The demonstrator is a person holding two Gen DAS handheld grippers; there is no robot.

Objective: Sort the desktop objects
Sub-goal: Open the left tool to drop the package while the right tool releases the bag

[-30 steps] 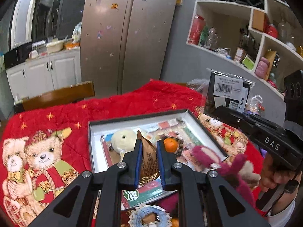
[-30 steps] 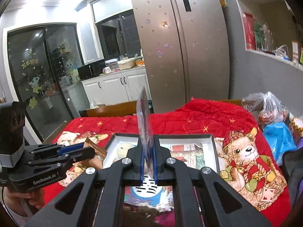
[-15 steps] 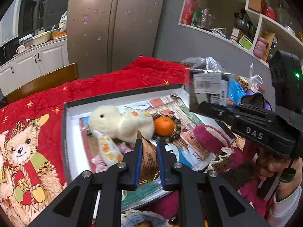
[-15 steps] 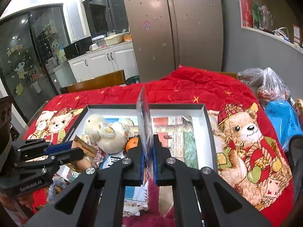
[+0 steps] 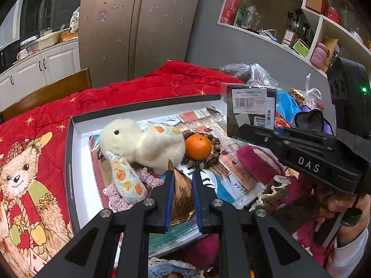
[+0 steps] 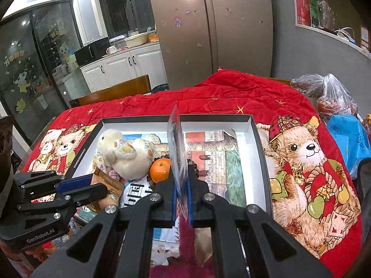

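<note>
A shallow black-rimmed box (image 5: pixel 69 139) (image 6: pixel 259 143) lies on the red bear quilt. In it are a cream plush duck (image 5: pixel 141 143) (image 6: pixel 125 153), an orange (image 5: pixel 198 147) (image 6: pixel 160 170) inside a bead bracelet (image 5: pixel 215 155), and printed sheets. My left gripper (image 5: pixel 180 180) (image 6: pixel 92 184) is shut on a brown snack packet (image 5: pixel 182 197) (image 6: pixel 109 185) above the box's near left part. My right gripper (image 6: pixel 180 176) is shut on a flat plastic-wrapped card pack (image 6: pixel 176 148) (image 5: pixel 251 108), held upright over the box's middle.
A pink plush toy (image 5: pixel 259 162) lies at the box's near right. Plastic bags (image 6: pixel 334 99) and a blue bag (image 6: pixel 350 136) sit at the quilt's right edge. A wooden chair back (image 6: pixel 116 91), a fridge and wall shelves stand behind.
Both grippers have moved forward and lower over the box, each still holding its item. The duck and orange now sit closer in view.
</note>
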